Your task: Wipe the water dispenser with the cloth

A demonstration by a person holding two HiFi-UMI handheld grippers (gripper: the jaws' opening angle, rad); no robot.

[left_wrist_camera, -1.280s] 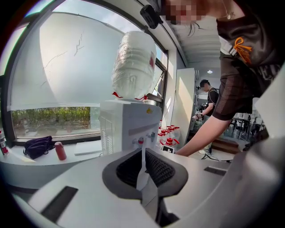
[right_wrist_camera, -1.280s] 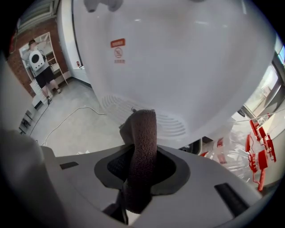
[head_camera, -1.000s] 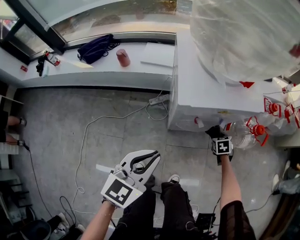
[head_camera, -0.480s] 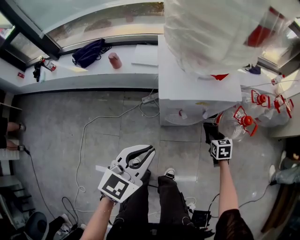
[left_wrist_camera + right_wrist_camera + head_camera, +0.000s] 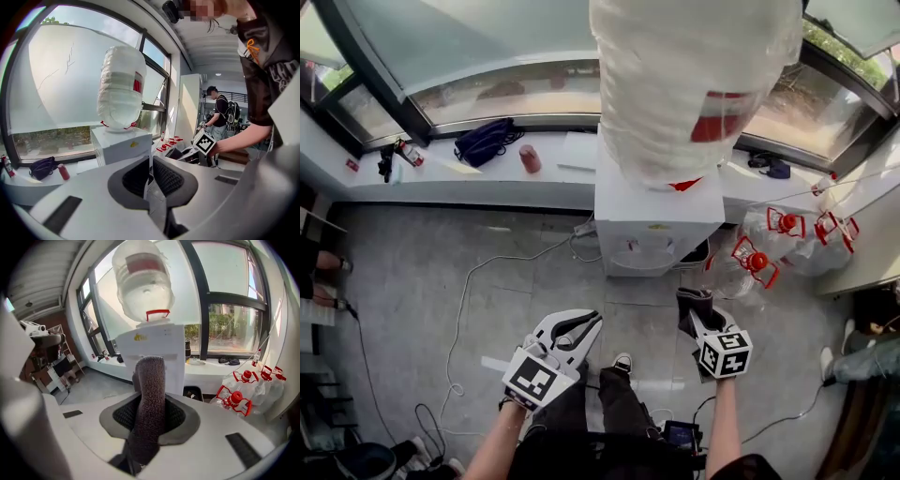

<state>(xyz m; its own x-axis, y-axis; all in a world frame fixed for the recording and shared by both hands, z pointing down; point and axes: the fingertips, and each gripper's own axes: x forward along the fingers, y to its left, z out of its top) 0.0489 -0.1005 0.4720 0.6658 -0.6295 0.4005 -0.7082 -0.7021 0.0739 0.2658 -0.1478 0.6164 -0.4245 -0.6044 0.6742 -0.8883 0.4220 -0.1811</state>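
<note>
The water dispenser (image 5: 654,217), a white box, is seen standing on the grey floor (image 5: 422,281) against the ledge (image 5: 441,173) under the window. A large water bottle (image 5: 689,80), wrapped in clear plastic, is set upside down on top of it.

The right gripper (image 5: 696,317) is held in front of the dispenser and a little to its right, above the floor and apart from the white body. Its fingers are clenched on the cloth (image 5: 150,408), a dark, fluffy piece that is folded upward between them and rises above the finger pads. In the right gripper view the cloth is lined up with the front of the dispenser, but no contact with it is seen.

The left gripper (image 5: 584,326) is held lower and to the left, over the person's legs (image 5: 581,412). Its fingers are pressed together, and nothing is seen between them.

On the ledge, left of the dispenser, a dark bag (image 5: 486,141) and a small red container (image 5: 530,157) are placed near each other. To the right of the dispenser several clear bottles with red caps (image 5: 752,262) are lying. A white cable (image 5: 461,305) is laid across the floor. In the left gripper view another person (image 5: 219,112) is seen in the background.
</note>
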